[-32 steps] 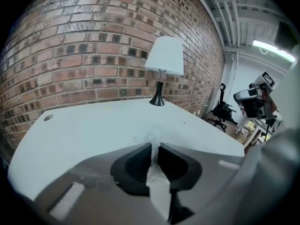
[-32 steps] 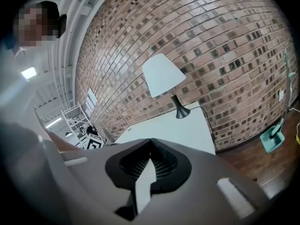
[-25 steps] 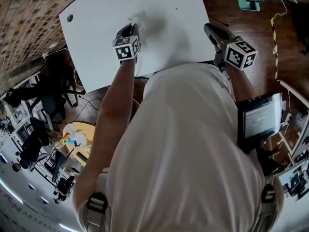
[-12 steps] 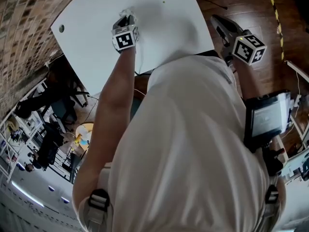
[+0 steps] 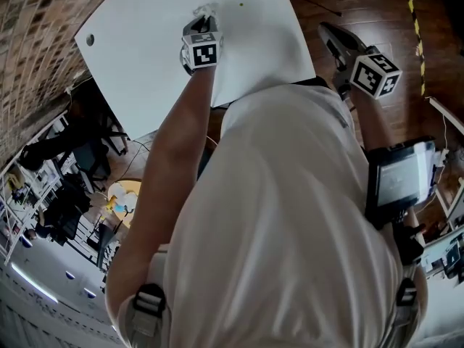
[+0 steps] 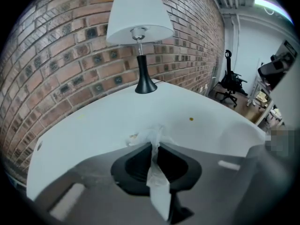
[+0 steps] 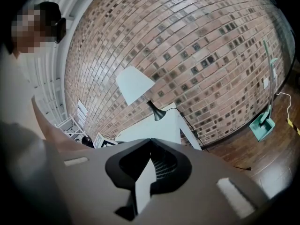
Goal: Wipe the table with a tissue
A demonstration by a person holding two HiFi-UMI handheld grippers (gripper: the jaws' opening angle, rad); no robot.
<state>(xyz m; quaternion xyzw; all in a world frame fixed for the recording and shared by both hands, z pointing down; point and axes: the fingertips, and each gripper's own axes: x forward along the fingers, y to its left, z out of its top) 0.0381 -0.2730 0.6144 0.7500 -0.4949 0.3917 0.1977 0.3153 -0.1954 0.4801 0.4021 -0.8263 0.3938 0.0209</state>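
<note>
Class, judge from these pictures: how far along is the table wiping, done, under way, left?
Done: the tissue is clamped in the left tool, whose jaws just tightened. In hand: it rests on the table. Left: a yellow speck ahead; wiped areas can't be told. The right tool is shut, empty, beside the table.

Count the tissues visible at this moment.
1. The tissue is pinched in the jaws of the left gripper, its crumpled end on the white table. Others may be hidden behind the person's body.
</note>
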